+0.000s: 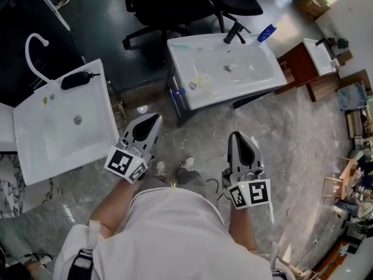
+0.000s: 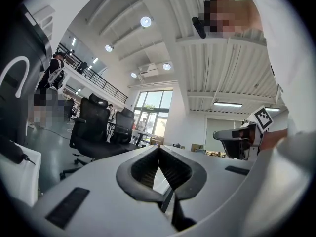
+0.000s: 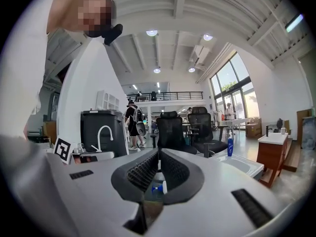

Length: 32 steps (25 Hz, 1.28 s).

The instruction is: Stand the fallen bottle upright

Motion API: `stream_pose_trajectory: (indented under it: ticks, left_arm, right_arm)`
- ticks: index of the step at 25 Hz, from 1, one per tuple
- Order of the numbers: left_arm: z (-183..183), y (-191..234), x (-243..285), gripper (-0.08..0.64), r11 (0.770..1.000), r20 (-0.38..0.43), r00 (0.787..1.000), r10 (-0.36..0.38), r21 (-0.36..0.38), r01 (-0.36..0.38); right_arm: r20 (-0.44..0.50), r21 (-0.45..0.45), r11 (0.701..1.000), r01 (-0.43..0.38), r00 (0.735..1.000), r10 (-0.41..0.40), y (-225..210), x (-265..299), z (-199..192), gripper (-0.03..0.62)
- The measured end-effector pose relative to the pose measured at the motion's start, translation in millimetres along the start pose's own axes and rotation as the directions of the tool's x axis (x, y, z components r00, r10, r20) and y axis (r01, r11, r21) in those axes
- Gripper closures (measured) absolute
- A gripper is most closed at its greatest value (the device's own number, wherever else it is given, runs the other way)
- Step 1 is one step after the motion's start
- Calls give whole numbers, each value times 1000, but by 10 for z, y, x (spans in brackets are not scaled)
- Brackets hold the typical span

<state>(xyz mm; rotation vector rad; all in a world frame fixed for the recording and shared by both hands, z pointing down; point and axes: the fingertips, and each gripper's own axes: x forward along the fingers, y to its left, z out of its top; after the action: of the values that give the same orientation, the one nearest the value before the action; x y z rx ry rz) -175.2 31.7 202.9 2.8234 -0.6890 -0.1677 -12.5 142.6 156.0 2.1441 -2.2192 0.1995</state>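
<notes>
A small white bottle with a blue end [image 1: 179,93] lies on its side low at the front left corner of the far white sink [image 1: 198,57]. It also shows through the gap below my right jaws as the bottle [image 3: 159,187]. A blue bottle [image 1: 267,32] stands upright at that sink's back right, by the black tap [image 1: 234,32]; the right gripper view shows this blue bottle [image 3: 230,146] too. My left gripper [image 1: 156,116] and right gripper [image 1: 238,134] are held level above the floor, short of the sink. Both are shut and hold nothing, as seen at the left gripper [image 2: 158,148] and the right gripper [image 3: 158,152].
A second white sink [image 1: 35,127] with a white gooseneck tap [image 1: 30,48] and a black object [image 1: 76,79] stands at my left. Black office chairs [image 1: 175,4] are behind the far sink. A brown cabinet with a basin [image 1: 303,63] is at the right. People walk far off.
</notes>
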Motion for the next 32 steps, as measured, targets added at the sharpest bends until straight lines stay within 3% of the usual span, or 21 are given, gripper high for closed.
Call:
stream_pose_trajectory:
  ticks: [11, 17, 32]
  left_arm:
    - [161, -82, 561, 541, 994, 46, 993, 107, 19, -108]
    - [54, 5, 688, 541, 984, 30, 984, 176, 15, -176]
    - [-233, 206, 866, 541, 972, 16, 973, 230, -48, -229]
  right_arm:
    - [55, -9, 992, -127, 990, 127, -608, 519, 260, 549]
    - [17, 4, 986, -169, 985, 169, -813, 686, 114, 549]
    - [-60, 40, 974, -225, 972, 227, -912, 901, -266, 549]
